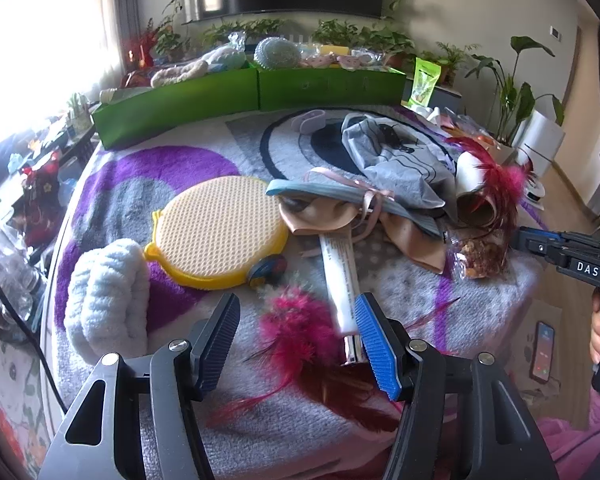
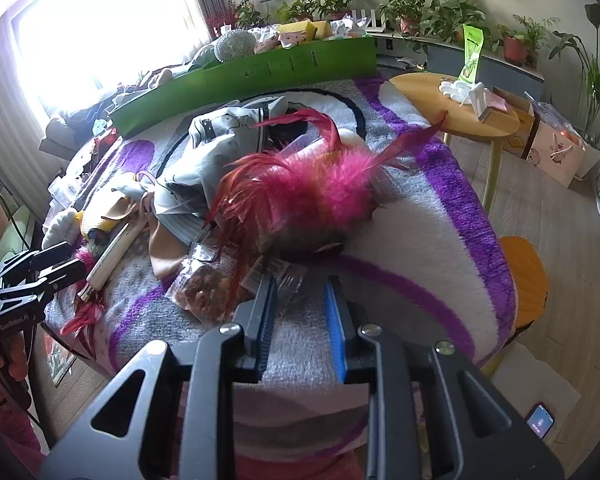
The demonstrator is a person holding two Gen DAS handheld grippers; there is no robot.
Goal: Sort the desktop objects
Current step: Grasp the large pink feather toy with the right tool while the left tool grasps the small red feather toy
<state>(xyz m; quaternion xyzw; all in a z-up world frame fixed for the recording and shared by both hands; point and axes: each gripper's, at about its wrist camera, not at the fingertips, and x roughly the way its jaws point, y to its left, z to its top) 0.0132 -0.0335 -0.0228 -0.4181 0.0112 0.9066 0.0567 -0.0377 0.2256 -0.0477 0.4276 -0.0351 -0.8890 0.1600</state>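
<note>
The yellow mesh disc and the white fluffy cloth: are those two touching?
Cannot tell. In the left wrist view the yellow mesh disc's tab meets the white fluffy cloth's edge, but contact or mere overlap isn't clear.

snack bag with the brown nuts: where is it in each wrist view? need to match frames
Left wrist: snack bag lies right of centre on the blanket, just in front of the right gripper.
Right wrist: snack bag lies lower left of centre, just left of the gripper's dark finger.
Shared landmark: green box along the far edge.

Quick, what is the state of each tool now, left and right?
Left tool: open, holding nothing, above the feather toy.
Right tool: open, holding nothing.
</note>
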